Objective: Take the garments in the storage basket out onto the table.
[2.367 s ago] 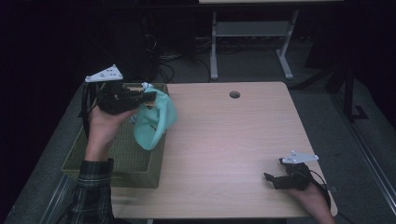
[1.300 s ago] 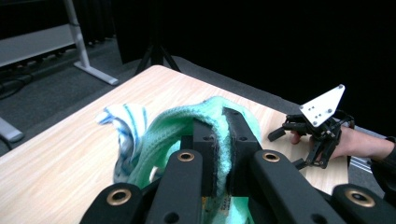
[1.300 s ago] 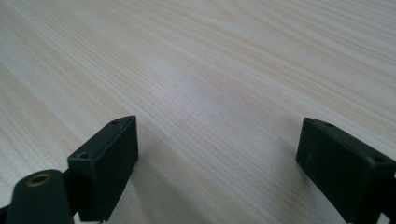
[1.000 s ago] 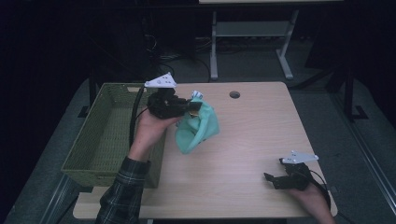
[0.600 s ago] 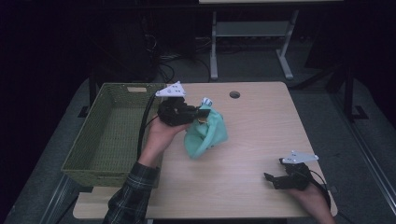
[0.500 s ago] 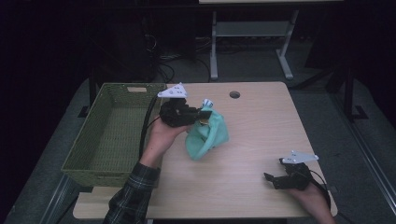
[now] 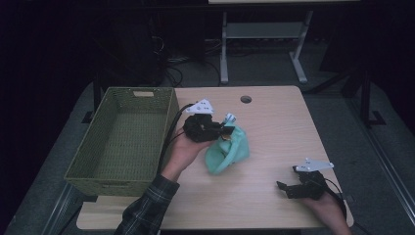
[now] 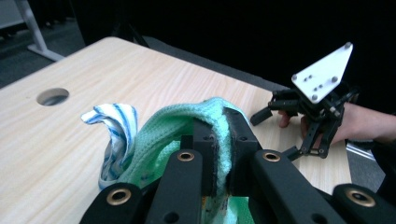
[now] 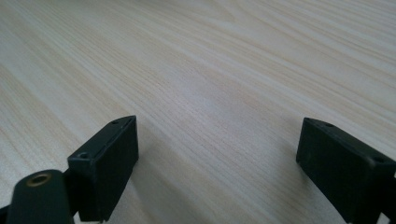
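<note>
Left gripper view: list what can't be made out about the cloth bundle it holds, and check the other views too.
- Mint-green cloth, left gripper view: its lower part is hidden behind the left gripper, whose jaws are clamped on it.
- Blue-striped white cloth, left gripper view: its lower end is tucked behind the green cloth; in the high view it is too small to read.
- Green basket, high view: the near inner wall is hidden by its rim.

Right gripper (image 9: 218, 154) fingers (image 9: 108, 163) apart (bare table (image 9: 210, 60))
</note>
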The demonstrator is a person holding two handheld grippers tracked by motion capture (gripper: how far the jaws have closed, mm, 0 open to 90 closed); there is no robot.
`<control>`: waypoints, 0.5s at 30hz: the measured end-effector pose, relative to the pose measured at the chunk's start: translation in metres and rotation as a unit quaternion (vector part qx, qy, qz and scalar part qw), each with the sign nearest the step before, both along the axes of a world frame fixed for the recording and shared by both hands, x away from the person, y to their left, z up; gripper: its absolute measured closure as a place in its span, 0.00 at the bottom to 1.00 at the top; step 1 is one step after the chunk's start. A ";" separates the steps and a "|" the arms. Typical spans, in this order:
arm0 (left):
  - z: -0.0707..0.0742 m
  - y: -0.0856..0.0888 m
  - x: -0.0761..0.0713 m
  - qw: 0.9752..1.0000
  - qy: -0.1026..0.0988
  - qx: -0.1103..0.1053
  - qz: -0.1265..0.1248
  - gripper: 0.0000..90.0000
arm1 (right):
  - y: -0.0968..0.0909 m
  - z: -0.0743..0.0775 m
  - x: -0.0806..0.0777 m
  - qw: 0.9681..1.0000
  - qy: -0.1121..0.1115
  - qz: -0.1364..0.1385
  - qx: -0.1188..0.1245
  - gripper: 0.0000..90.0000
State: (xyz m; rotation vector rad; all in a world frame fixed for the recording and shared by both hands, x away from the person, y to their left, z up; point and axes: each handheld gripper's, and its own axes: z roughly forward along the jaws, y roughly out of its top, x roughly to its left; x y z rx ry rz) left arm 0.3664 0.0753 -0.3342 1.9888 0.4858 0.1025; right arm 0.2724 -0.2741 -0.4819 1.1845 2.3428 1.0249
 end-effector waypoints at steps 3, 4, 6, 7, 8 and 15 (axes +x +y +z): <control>-0.005 -0.005 0.000 1.000 0.001 0.002 -0.001 0.93 | 0.000 0.000 0.000 1.000 0.000 0.000 0.000 0.14; -0.010 -0.009 0.000 1.000 0.003 0.002 0.003 0.93 | 0.000 0.000 0.000 1.000 0.000 0.000 0.000 0.14; -0.013 -0.012 -0.001 1.000 0.003 0.002 0.004 0.93 | 0.000 0.000 0.000 1.000 0.000 0.000 0.000 0.14; -0.016 -0.014 -0.001 1.000 0.003 0.004 0.004 0.93 | 0.000 0.000 0.000 1.000 0.000 0.000 0.000 0.14; -0.019 -0.017 -0.001 1.000 0.002 0.007 0.002 0.93 | 0.000 0.000 0.000 1.000 0.000 0.000 0.000 0.14; -0.045 -0.035 -0.002 0.999 0.007 0.040 -0.007 0.93 | 0.000 0.000 0.000 1.000 0.000 0.000 0.000 0.14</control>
